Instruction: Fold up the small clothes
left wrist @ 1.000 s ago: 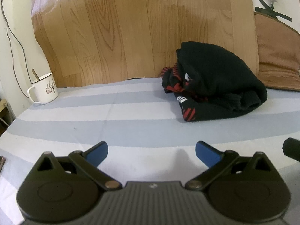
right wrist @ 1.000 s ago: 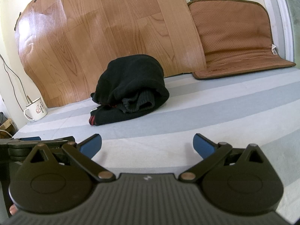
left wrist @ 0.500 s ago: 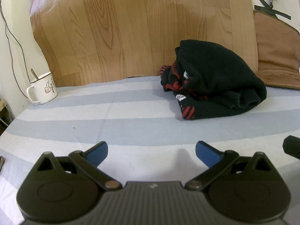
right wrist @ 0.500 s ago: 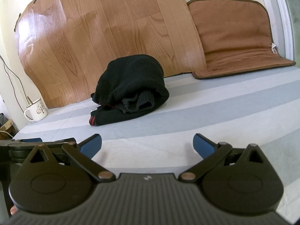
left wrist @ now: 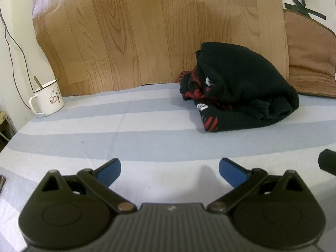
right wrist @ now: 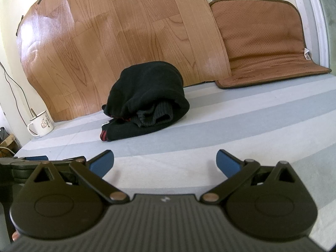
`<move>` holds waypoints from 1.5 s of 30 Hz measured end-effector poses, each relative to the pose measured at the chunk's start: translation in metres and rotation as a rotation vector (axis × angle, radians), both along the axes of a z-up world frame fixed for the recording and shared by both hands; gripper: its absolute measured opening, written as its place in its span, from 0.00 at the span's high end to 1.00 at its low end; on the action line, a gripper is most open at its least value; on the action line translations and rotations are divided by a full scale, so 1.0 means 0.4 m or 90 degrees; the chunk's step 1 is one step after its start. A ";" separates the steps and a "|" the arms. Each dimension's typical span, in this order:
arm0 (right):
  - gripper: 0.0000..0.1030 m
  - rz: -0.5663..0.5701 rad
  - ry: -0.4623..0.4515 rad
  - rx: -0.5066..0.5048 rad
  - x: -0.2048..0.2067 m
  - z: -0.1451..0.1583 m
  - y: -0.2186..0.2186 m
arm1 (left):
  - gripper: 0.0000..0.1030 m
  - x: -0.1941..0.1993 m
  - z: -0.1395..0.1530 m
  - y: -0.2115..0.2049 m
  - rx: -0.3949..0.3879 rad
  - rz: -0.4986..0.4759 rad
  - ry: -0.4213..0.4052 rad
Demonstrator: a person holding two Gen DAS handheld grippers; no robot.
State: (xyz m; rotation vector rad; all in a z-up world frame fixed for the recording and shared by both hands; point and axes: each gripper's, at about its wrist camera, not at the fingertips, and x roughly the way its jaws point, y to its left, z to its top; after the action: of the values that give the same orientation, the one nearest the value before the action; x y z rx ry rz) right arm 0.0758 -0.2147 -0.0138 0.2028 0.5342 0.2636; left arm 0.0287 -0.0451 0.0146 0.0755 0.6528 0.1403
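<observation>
Black garment (left wrist: 241, 90) bunched at 1 o'clock; soft, light, probably thick knit; take ribbed cuff (right wrist: 156, 115); left claw (left wrist: 169, 170), right claw (right wrist: 164, 162) both released, empty.

**Colours and patterns on the striped surface**

The cloth (left wrist: 147, 130) on the surface has wide stripes of pale grey-blue and white. The bundled garment (left wrist: 241, 88) is black, with red stripes and small white marks at its left edge; in the right wrist view the garment (right wrist: 147, 92) shows dark grey ribbed knit in its fold. The mug (left wrist: 48, 98) is cream-white with a dark rim and a small reddish thumbs-up drawing. The sheet (left wrist: 157, 31) behind has a light brown wood-plank pattern. The cushion (right wrist: 262, 40) is tan-brown with a darker border. Both grippers, left gripper (left wrist: 169, 169) and right gripper (right wrist: 165, 161), are black with blue finger pads (left wrist: 231, 171).
</observation>
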 end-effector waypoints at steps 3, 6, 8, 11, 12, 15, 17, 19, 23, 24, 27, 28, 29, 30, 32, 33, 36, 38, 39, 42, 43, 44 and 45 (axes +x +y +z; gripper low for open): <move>0.00 0.000 0.000 0.000 0.000 0.000 0.000 | 0.00 0.000 -0.001 0.000 0.001 -0.001 0.000; 0.00 -0.001 0.000 0.001 0.000 0.001 0.001 | 0.00 0.000 -0.001 0.000 0.003 -0.001 0.001; 0.00 -0.001 0.000 0.001 0.000 0.001 0.001 | 0.00 0.000 -0.001 0.000 0.002 -0.001 0.001; 0.00 -0.001 0.000 0.001 0.000 0.001 0.000 | 0.00 -0.001 -0.001 0.000 0.002 -0.001 0.002; 0.00 -0.001 0.000 0.001 0.000 0.001 0.001 | 0.00 0.000 -0.001 0.000 0.002 -0.001 0.002; 0.00 -0.001 0.001 0.001 0.000 0.001 0.000 | 0.00 0.000 -0.001 0.000 0.003 -0.002 0.002; 0.00 -0.001 0.000 0.001 0.000 0.001 -0.001 | 0.00 0.001 -0.002 -0.001 0.003 -0.003 0.003; 0.00 -0.001 0.000 0.001 0.000 0.000 -0.001 | 0.00 0.000 -0.003 -0.002 0.004 -0.005 0.003; 0.00 -0.001 0.001 0.002 0.000 0.000 -0.001 | 0.00 -0.003 -0.005 -0.005 0.008 -0.008 0.005; 0.00 -0.001 0.001 0.001 0.000 0.000 0.001 | 0.00 -0.005 -0.005 -0.005 0.009 -0.007 0.005; 0.00 -0.001 0.002 0.002 0.000 0.001 0.002 | 0.00 0.000 -0.005 -0.005 0.008 -0.007 0.006; 0.00 -0.002 0.002 0.002 0.000 0.001 0.002 | 0.00 0.000 -0.005 -0.005 0.008 -0.008 0.007; 0.00 -0.002 0.002 0.002 0.000 0.001 0.002 | 0.00 0.000 -0.005 -0.004 0.008 -0.008 0.007; 0.00 -0.002 0.002 0.002 0.000 0.001 0.003 | 0.00 0.001 -0.004 -0.005 0.009 -0.008 0.007; 0.00 -0.002 0.002 0.002 0.001 0.001 0.001 | 0.00 0.001 -0.004 -0.005 0.009 -0.008 0.007; 0.00 -0.002 0.003 0.002 0.001 0.001 0.003 | 0.00 0.002 -0.004 -0.005 0.009 -0.008 0.007; 0.00 -0.001 0.004 0.003 0.001 -0.001 0.003 | 0.00 0.002 -0.005 -0.005 0.009 -0.008 0.007; 0.00 -0.002 0.005 0.003 0.002 -0.002 0.001 | 0.00 0.003 -0.004 -0.005 0.009 -0.009 0.007; 0.00 -0.002 0.005 0.003 0.002 -0.002 0.001 | 0.00 0.002 -0.005 -0.005 0.010 -0.009 0.007; 0.00 -0.002 0.005 0.003 0.002 -0.002 0.002 | 0.00 0.000 -0.006 -0.005 0.011 -0.010 0.007; 0.00 -0.002 0.005 0.003 0.002 -0.002 0.002 | 0.00 0.002 -0.006 -0.005 0.011 -0.010 0.008; 0.00 -0.002 0.005 0.003 0.002 -0.002 0.002 | 0.00 0.001 -0.007 -0.005 0.011 -0.010 0.008; 0.00 -0.002 0.005 0.004 0.001 -0.002 0.003 | 0.00 0.002 -0.006 -0.006 0.011 -0.010 0.008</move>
State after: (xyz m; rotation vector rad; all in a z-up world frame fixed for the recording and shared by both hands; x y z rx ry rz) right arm 0.0762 -0.2134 -0.0146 0.2100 0.5404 0.2611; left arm 0.0296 -0.0475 0.0121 0.0982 0.6631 0.1303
